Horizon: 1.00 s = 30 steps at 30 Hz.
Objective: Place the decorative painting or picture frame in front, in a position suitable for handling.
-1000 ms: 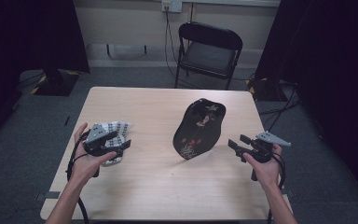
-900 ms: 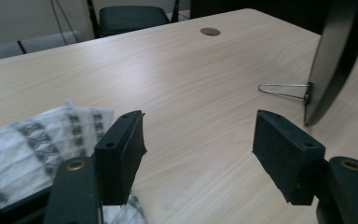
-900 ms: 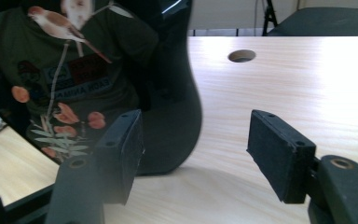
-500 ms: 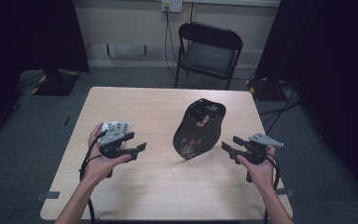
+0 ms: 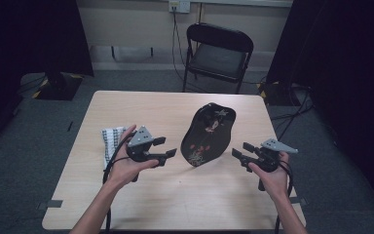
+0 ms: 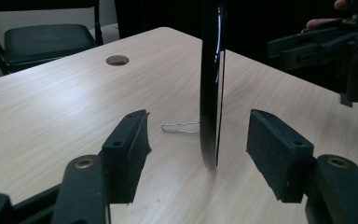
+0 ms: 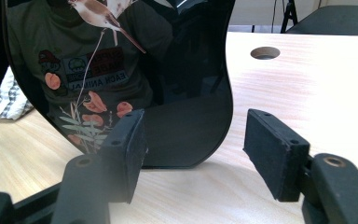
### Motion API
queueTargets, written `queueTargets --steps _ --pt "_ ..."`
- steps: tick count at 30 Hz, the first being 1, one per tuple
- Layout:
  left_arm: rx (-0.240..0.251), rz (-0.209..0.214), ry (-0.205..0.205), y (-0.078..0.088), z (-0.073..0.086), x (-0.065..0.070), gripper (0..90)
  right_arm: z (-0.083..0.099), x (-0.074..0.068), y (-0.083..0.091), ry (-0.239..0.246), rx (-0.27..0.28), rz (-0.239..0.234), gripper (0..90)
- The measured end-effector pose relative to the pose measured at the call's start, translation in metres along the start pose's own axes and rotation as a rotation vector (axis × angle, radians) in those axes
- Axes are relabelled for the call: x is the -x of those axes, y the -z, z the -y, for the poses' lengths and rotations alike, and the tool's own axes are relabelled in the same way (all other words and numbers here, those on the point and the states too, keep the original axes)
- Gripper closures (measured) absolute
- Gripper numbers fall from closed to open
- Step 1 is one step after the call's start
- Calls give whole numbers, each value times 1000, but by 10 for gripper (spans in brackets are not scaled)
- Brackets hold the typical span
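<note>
At the left of the pale wooden table (image 5: 175,204), a folded black-and-white checked cloth (image 5: 111,139) lies just behind the person's left hand, whose left gripper (image 5: 168,147) points toward the middle with its jaws spread and nothing between them. In the left gripper view the black foam pads (image 6: 129,154) frame the near edge of the glossy black lacquered tray with a painted bird and red flowers (image 5: 208,134), which stands upright on its rim at mid-table, propped by a thin wire stand (image 6: 181,127) behind it.

Seen edge-on, the tray is a thin, rigid sheet, likely light, yet its mirror-smooth face looks slippery and easily scratched or chipped. It balances on a narrow foot, so a sideways nudge could topple it. The safest hold appears to be a pinch across its thickness at the lower side edges, one gripper on each flank, with firm but gentle pressure.

At the right, the right gripper (image 5: 239,151) hovers near the tray's other side, its jaws likewise spread wide and empty; its own view shows the tray's painted face (image 7: 121,70) close ahead, not yet touched. A round cable hole (image 7: 265,52) pierces the tabletop beyond.
</note>
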<state>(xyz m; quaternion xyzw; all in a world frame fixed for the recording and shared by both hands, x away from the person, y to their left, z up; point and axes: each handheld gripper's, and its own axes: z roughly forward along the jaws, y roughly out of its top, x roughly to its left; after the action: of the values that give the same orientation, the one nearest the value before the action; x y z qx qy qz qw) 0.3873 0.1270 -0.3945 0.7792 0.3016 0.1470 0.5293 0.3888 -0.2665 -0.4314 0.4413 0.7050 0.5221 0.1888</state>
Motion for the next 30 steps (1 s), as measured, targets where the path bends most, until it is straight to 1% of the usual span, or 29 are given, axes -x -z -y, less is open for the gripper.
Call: queueTargets --steps 1,2,3,4,5,6,7,8,11,13,14,16,17,18,19,20,21,22,23,24,26,27,28,29,30 --pt "0 -5 13 -5 -2 0 362 0 -1 0 4 0 -2 392" --pt "0 -5 13 -5 -2 0 410 0 -1 0 4 0 -2 392" --pt "-4 -7 15 -9 -4 1 392 1 -1 0 8 -7 -8 397" --pt "-4 -7 15 -9 -4 1 362 1 -1 0 8 -7 -8 397" --pt "4 13 13 -13 -7 1 443 1 0 -1 6 -12 -11 398" --pt "10 12 12 -16 -8 2 448 1 0 -1 7 -13 -11 398" --pt "9 10 8 -18 -9 2 433 1 1 -1 5 -13 -10 399" --pt "9 10 8 -18 -9 2 450 1 1 -1 5 -13 -10 399" --pt "17 16 15 -26 -10 3 438 2 2 0 2 -14 -8 399" --pt "6 19 22 -35 -9 3 453 2 2 -1 6 -14 -7 399" --pt "6 19 22 -35 -9 3 452 2 2 -1 6 -14 -7 399" --pt "-6 10 29 -40 -8 3 452 3 1 -1 8 -16 -8 399" --pt "-14 9 25 -44 -8 2 483 2 0 -1 9 -14 -13 402" --pt "-14 9 25 -44 -8 2 506 2 0 -1 9 -14 -13 402" --pt "-10 18 23 -46 -7 2 545 2 -1 -1 6 -11 -17 404" --pt "-10 17 16 -47 -7 2 545 2 -1 -1 6 -11 -17 404" --pt "-7 28 24 -49 -7 1 578 2 -1 -1 6 -9 -17 404" --pt "-5 49 27 -50 -7 2 578 2 -1 -1 6 -9 -17 404" --pt "-6 41 7 -53 -7 3 592 2 -1 -2 4 -13 -18 403" --pt "-3 41 3 -54 -7 3 598 3 -1 -2 7 -17 -17 402" --pt "-3 49 7 -55 -6 2 612 3 -1 -2 7 -19 -17 402" --pt "1 44 10 -57 -6 2 616 3 -1 -2 7 -21 -17 401" --pt "2 37 0 -58 -6 2 624 3 -1 -2 8 -22 -17 401" --pt "10 46 12 -60 -6 1 640 4 -1 -3 9 -23 -18 401" --pt "10 46 12 -60 -6 1 654 4 -1 -3 9 -23 -18 401"
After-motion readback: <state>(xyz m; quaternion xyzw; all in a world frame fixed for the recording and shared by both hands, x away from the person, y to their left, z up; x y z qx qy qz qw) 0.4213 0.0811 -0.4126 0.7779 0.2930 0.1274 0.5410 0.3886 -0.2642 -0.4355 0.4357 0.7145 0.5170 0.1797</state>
